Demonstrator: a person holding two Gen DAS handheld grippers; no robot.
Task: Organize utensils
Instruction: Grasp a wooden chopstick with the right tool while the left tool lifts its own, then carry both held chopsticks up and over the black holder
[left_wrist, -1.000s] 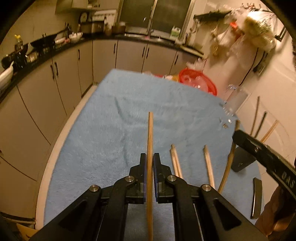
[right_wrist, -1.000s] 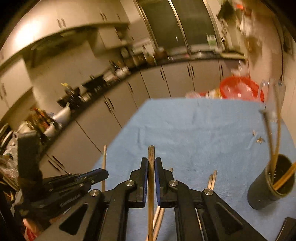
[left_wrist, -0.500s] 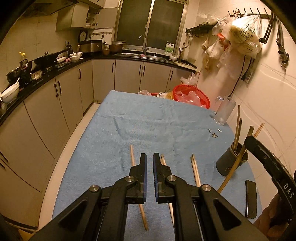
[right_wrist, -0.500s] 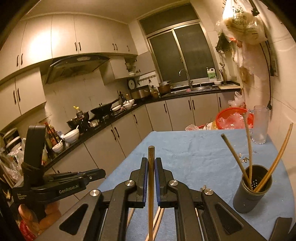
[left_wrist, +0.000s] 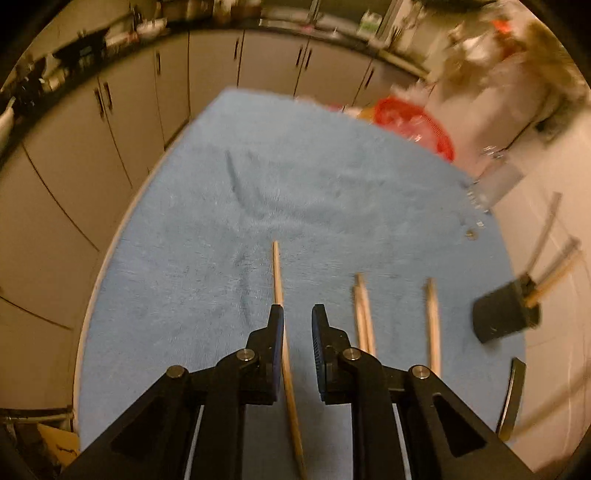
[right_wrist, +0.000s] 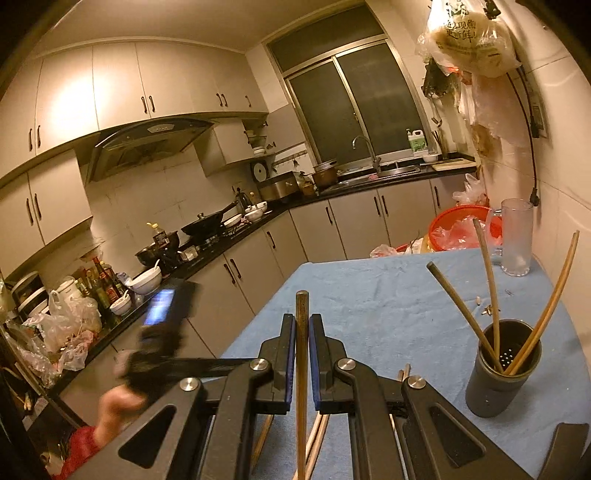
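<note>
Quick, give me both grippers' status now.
Left gripper: jaws opening, a chopstick lying between them, not clamped.
Right gripper: shut on a dark chopstick.

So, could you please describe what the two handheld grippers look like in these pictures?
Both are alike. The left gripper and right gripper each have matte black angular plastic linkage arms with triangular cut-outs, round silver pivot bolts, and two narrow black fingers lined with ribbed blue pads. In the right wrist view the left gripper appears as a blurred black body with a lit bluish screen. No cables show.
</note>
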